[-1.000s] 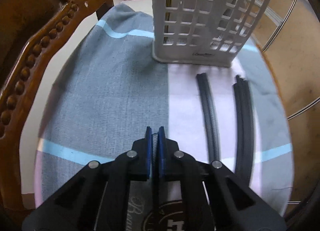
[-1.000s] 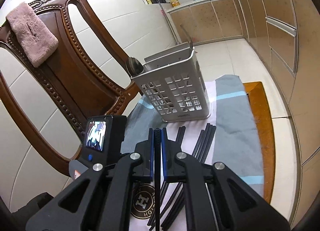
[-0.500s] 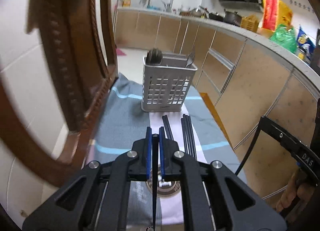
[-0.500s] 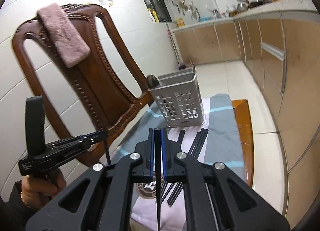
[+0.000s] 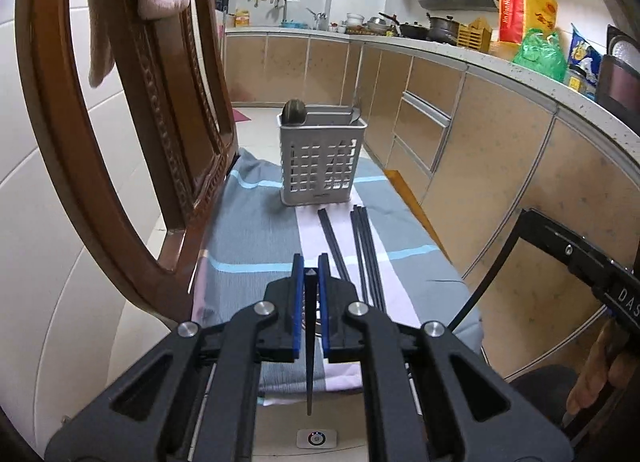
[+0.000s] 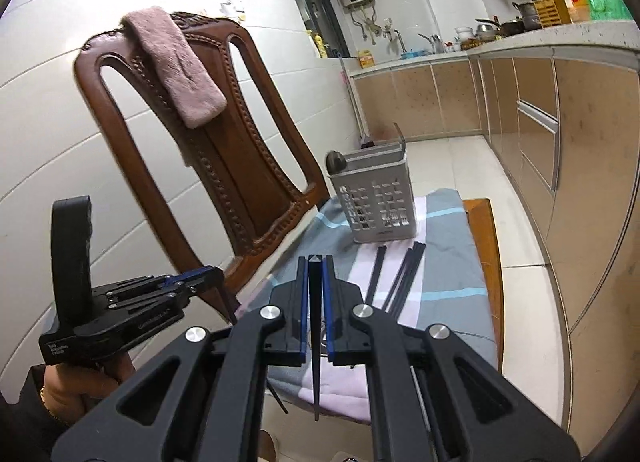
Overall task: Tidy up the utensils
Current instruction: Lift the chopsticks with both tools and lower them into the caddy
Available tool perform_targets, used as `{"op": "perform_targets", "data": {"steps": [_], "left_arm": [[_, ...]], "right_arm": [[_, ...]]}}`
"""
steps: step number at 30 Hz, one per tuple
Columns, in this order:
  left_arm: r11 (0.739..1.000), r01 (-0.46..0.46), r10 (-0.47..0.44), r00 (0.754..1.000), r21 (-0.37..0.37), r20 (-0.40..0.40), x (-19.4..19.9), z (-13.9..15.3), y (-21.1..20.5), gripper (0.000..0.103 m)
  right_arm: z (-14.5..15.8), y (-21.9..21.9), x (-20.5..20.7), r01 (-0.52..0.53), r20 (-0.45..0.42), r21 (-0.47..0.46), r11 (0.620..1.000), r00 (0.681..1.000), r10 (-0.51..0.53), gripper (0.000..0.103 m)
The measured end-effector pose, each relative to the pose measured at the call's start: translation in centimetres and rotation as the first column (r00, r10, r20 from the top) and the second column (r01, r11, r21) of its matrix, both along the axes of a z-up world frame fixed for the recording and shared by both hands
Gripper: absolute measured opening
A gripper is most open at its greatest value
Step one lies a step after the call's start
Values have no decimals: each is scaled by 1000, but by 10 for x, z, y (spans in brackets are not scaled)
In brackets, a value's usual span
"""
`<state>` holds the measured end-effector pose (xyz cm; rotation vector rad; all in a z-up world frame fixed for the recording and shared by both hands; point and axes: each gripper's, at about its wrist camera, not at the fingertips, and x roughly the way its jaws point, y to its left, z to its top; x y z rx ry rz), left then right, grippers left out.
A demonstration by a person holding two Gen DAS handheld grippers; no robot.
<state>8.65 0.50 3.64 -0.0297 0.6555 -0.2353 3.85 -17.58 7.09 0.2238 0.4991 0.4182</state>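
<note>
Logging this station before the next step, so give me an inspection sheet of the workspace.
Surface: striped blue, grey and pink cloth over a small wooden table.
Job's things: grey perforated utensil caddy upright at the far end, utensils standing inside; loose black chopsticks flat on the cloth in front of it.
Clutter: nothing seen on the cloth.
Grippers: left gripper shut on one black chopstick, raised above the near end; right gripper shut on another chopstick, also raised.
Cables: nothing seen.
Surroundings: carved wooden chair with a pink towel over its back; kitchen counter with pots and bags.
</note>
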Motion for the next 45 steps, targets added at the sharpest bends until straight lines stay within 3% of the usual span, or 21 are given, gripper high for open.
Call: {"op": "perform_targets", "data": {"steps": [4,8,12,14,20,25,30,35,45], "left_arm": [[1000,29,-29,999,0,30,-9,27,-3,7],[996,78,-73,994,-53,80,-3,82,0,7],[992,84,-67,983,-90,170,23,144,1,7],[992,80,-59,980,-102,190,46,166,-1,7],[989,47,-7,963,-143,268,125,222,-6,7],[985,-2,57,947,-173,317,187,246,-6,7],[982,-43,100,943,-182,318,242,231,-12,7],[979,-63,115,954,-192,277,292,182,-15,7],[973,-68,125,958,-219,259,335,89,-27,8]], "right_arm": [[30,-1,-5,-6,20,19,1000,1000,6,7],[90,-6,1,-21,93,22,1000,995,19,7],[143,-14,27,-7,158,0,1000,987,7,7],[164,-21,59,18,153,0,1000,988,-18,7],[190,-36,143,112,160,25,993,980,-115,7],[192,-34,206,195,195,27,980,961,-196,7],[164,-30,263,245,195,39,969,949,-248,7],[119,-25,304,269,183,54,962,944,-274,7],[43,-18,330,286,154,52,957,944,-291,7]]}}
